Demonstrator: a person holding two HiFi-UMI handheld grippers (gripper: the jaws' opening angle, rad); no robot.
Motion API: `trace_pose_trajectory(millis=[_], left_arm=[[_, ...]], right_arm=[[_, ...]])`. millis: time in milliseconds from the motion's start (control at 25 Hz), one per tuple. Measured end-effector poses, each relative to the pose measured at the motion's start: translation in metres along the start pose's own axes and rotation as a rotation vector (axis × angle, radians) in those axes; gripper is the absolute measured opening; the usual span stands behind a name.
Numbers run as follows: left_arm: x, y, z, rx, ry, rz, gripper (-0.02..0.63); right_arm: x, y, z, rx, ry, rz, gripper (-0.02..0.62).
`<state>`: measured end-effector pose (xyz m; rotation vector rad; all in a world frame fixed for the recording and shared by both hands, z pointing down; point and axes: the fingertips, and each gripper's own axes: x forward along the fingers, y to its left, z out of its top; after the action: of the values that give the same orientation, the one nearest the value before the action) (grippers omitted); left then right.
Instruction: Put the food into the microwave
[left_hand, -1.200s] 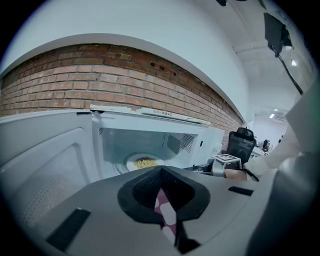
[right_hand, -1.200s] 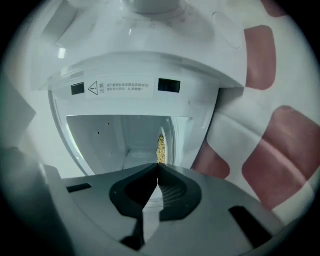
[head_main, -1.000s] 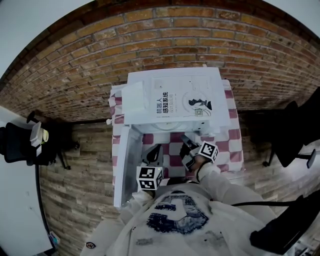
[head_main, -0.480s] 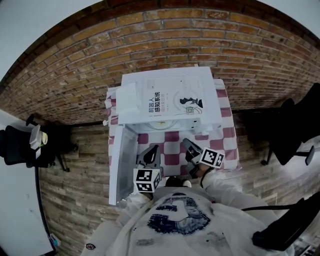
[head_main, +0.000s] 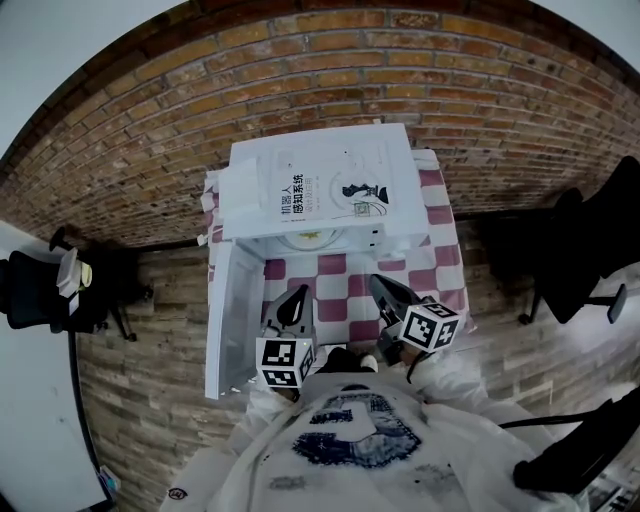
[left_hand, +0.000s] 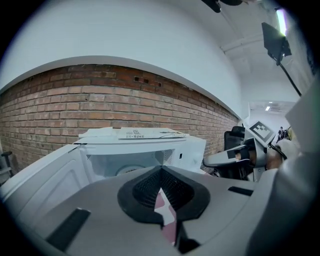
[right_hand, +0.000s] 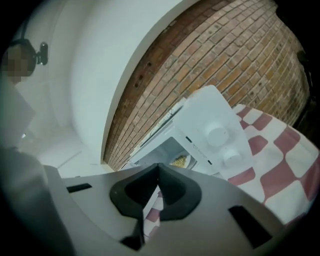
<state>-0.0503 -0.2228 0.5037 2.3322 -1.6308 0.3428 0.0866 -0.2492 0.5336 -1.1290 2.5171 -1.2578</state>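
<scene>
The white microwave (head_main: 400, 205) stands on the checkered table with its door (head_main: 222, 320) swung open to the left. Inside it sits a plate of yellowish food (head_main: 312, 237), also seen as the food (right_hand: 180, 160) through the opening in the right gripper view. In the left gripper view the plate (left_hand: 127, 169) shows pale in the cavity. My left gripper (head_main: 293, 303) and right gripper (head_main: 388, 292) hover in front of the opening, apart from it. Both are shut with nothing between the jaws, as the left gripper (left_hand: 161, 170) and right gripper (right_hand: 159, 167) show.
A white book with print (head_main: 325, 190) lies on top of the microwave. The red-and-white checkered cloth (head_main: 445, 275) covers the small table. A brick wall stands behind. Black office chairs stand at the left (head_main: 35, 290) and right (head_main: 580, 250).
Both grippers have drawn back from the microwave opening toward the person and risen. The right gripper has rolled over. The plate stays inside.
</scene>
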Motion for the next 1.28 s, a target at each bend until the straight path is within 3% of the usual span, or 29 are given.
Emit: trace_pose_trajectory(millis=[400,560,1280], left_arm=[[-0.019,-0.023,0.026,0.047,-0.034,0.007,0.008],[-0.025,-0.03,0.034,0.055,-0.054,0.008,0.008],[-0.029,-0.044,0.029,0.037,-0.07,0.022,0.008]], right_arm=[[-0.039,0.033,0.015,-0.359,-0.008,-0.084,0.014],[-0.051,0.046,0.024,-0.456,-0.022,-0.098,0.014],[-0.066,0.05,0.024,-0.513,-0.03,-0.083,0.014]])
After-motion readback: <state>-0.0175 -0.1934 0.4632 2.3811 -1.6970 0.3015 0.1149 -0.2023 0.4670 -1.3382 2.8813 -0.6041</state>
